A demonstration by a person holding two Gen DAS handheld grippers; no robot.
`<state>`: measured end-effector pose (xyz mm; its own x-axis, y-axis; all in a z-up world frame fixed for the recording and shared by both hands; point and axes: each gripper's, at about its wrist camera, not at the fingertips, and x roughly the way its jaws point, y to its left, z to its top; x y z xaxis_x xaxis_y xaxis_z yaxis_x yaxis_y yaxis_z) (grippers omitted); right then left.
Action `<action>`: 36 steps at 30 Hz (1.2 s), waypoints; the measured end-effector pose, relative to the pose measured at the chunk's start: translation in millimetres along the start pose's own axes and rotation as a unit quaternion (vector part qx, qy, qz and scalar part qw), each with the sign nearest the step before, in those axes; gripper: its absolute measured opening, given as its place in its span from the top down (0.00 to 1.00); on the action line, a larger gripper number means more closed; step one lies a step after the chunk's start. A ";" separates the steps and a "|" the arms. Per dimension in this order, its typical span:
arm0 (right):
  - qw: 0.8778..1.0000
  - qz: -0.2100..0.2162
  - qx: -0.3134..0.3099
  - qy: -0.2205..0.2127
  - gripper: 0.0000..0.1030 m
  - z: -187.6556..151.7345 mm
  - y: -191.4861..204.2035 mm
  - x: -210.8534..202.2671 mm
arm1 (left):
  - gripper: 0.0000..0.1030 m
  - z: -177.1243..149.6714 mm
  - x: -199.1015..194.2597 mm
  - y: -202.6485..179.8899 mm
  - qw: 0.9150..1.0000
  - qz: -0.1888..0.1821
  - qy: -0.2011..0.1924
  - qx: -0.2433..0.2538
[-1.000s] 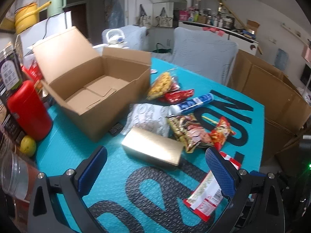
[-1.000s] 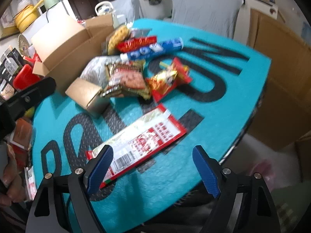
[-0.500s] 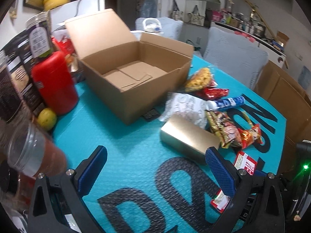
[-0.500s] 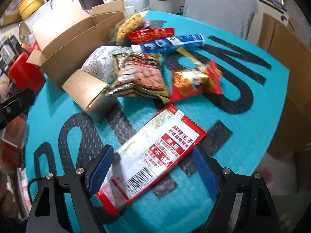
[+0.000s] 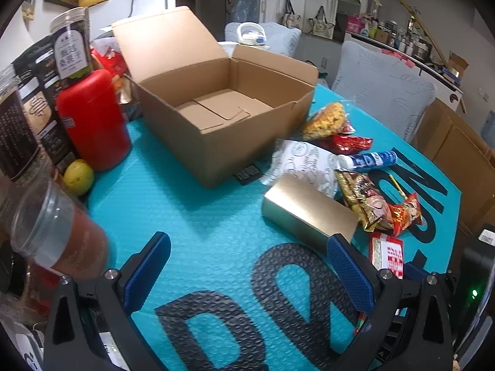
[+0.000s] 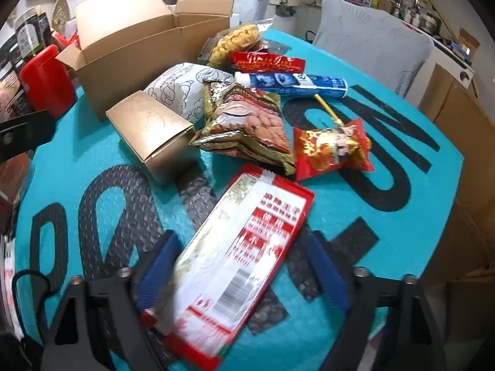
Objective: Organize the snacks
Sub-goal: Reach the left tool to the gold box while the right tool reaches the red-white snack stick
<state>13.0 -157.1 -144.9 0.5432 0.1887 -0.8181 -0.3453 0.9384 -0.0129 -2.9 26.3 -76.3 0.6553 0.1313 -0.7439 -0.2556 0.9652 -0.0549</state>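
Matt cardboard box (image 5: 216, 117), glossy foil snack packets (image 6: 247, 120), embossed teal mat (image 5: 191, 216).

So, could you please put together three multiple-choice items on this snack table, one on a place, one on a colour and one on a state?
1. Where does the small gold cardboard box lie?
A. inside the big carton
B. on the teal mat, in front of the big carton
C. on the grey cushion

2. What colour is the tube-shaped snack pack beside the long red packet?
A. blue and white
B. green
C. black

3. How is the big brown cardboard carton at this moment?
A. taped shut
B. open and full of snacks
C. open and empty

Answers: 1 B, the gold box sits on the teal bubble mat, nearer the camera than the carton. 2 A, its wrap is blue with white ends. 3 C, the left view shows raised flaps and a bare bottom.
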 end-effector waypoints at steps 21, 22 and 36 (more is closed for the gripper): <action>0.997 0.063 0.039 0.000 0.56 9.3 -65.0 -0.3 | 0.00 33.1 64.0 -60.5 0.998 0.024 0.056 -0.016; 0.997 0.064 0.038 0.000 0.56 9.9 -65.9 0.5 | 0.00 33.4 68.1 -61.4 0.998 0.028 0.061 -0.017; 0.997 0.061 0.036 -0.001 0.56 8.0 -68.3 0.3 | 0.01 11.9 73.1 -42.4 0.996 0.037 0.082 -0.008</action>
<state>42.9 -218.8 -139.7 0.5017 0.3041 -0.8098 -0.3542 0.9263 0.1285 64.3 -2.4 -120.5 0.5099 0.1616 -0.8449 -0.3100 0.9507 -0.0053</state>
